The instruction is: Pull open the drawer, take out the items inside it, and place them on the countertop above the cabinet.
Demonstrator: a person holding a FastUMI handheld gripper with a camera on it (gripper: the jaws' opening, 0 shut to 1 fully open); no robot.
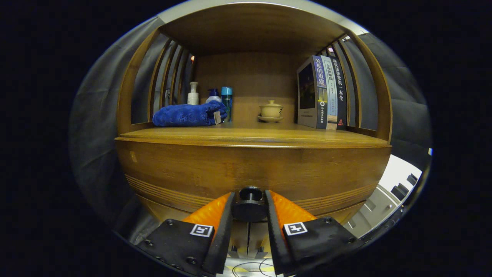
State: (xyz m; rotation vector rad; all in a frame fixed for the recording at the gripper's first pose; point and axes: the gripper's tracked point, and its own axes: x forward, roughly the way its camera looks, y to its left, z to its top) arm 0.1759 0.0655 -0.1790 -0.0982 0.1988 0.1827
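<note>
Drawer knob: a small round black knob point(250, 204) sits low on the cabinet front, directly between the gripper's two fingers.
Gripper: the hand-held gripper point(249, 209) reaches straight at the cabinet; both fingers press against the sides of the knob, one on each side, so it is clamped on the knob.
Drawer: the wide brown wooden drawer front point(253, 169) carries the knob at its middle and lies flush under the countertop, closed; whatever is inside is hidden.
Countertop: a smooth brown wooden countertop point(246, 135) runs across the cabinet just above the drawer, with a wooden shelf frame of slatted sides and a solid back rising over it.
Towel: a folded dark blue plush towel point(186, 114) lies on the countertop toward the left, a small tag at its right end.
Bottles: just behind the towel stand a white pump bottle point(193, 93), a white bottle with a dark blue pump top point(213, 96) and a slim clear blue bottle point(226, 100), close together.
Teacup: a cream lidded ceramic cup on a saucer point(271, 111) stands near the back, about midway along the countertop, well apart from the bottles.
Books: three upright books point(323, 92) stand side by side at the right, spines facing out, against the slatted side.
Surroundings: dark cloth hangs on either side of the cabinet; pale floor shows below at the right.
</note>
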